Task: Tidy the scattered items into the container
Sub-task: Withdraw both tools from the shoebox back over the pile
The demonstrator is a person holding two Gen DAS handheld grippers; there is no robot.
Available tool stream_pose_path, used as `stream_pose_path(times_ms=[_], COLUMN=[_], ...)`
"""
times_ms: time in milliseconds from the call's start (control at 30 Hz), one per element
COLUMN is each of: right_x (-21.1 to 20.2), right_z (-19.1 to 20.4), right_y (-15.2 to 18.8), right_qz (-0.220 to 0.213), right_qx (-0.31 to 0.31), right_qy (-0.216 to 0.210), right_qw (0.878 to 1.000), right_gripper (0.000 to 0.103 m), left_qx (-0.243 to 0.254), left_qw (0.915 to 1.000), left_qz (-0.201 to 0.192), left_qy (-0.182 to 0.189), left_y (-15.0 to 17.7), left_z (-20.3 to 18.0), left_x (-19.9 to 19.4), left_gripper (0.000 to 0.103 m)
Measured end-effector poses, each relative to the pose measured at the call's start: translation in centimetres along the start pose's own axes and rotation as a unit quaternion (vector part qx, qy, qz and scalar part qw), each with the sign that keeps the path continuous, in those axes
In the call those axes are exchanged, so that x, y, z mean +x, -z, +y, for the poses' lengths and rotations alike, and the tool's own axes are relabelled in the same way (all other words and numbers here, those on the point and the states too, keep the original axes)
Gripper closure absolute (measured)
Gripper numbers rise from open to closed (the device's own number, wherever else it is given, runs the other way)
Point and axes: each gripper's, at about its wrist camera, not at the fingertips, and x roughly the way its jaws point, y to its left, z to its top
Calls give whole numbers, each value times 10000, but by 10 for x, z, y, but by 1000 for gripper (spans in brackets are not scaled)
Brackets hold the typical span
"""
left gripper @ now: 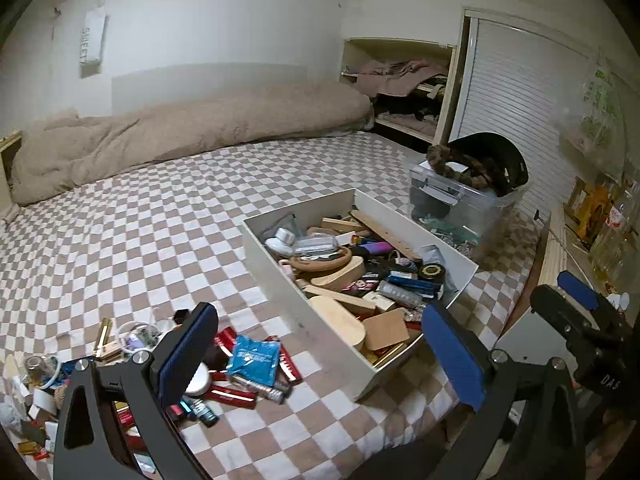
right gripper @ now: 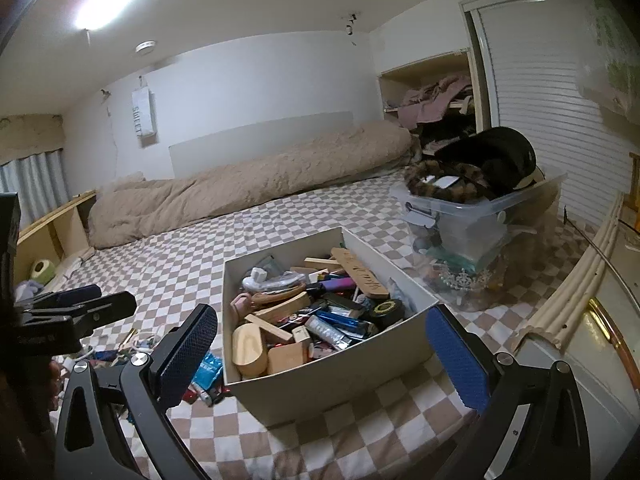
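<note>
A white open box (left gripper: pixel 308 320) sits on the checked bedspread, packed with wooden pieces, tubes and small tins. Loose items lie in a heap to its left: a blue packet (left gripper: pixel 254 360), red sticks (left gripper: pixel 234 394), a round white tin (left gripper: pixel 198 380), small bottles and jars. My left gripper (left gripper: pixel 320 354) is open and empty, hovering above the box's near-left corner and the heap. In the right wrist view the box (right gripper: pixel 328 376) lies straight ahead, and my right gripper (right gripper: pixel 322 360) is open over its near wall, holding nothing. The scattered heap (right gripper: pixel 140 340) is partly hidden behind its left finger.
A clear plastic bin (left gripper: pixel 460 204) holding a black cap and a leopard scrunchie stands behind the box on the right. A rolled beige duvet (left gripper: pixel 192 128) lies along the far wall. The bed's right edge drops to a slatted door and cluttered shelf (left gripper: pixel 404 92).
</note>
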Motion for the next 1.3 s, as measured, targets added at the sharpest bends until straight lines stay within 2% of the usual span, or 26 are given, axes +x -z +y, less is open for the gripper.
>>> stream_pose_path(times_ms=[367, 700, 1067, 1300], right_x=[0, 9, 18, 28], right_z=[37, 84, 144, 170], right_y=[10, 21, 35, 53], right_qz=[78, 277, 417, 649], right_qx=[-142, -397, -723, -956], right_qy=[-283, -713, -1261, -1431], right_qw=[9995, 9963, 9885, 9829], right_gripper=[0, 0, 0, 0], left_qx=[-240, -504, -668, -1000], left_qw=[9992, 9963, 9896, 9834], left_qz=[-129, -185, -277, -138], left_qy=[-287, -673, -1243, -1507], left_y=[22, 41, 68, 98], left_z=[37, 78, 125, 165], left_x=[-33, -63, -90, -94], left_gripper=[0, 0, 0, 0])
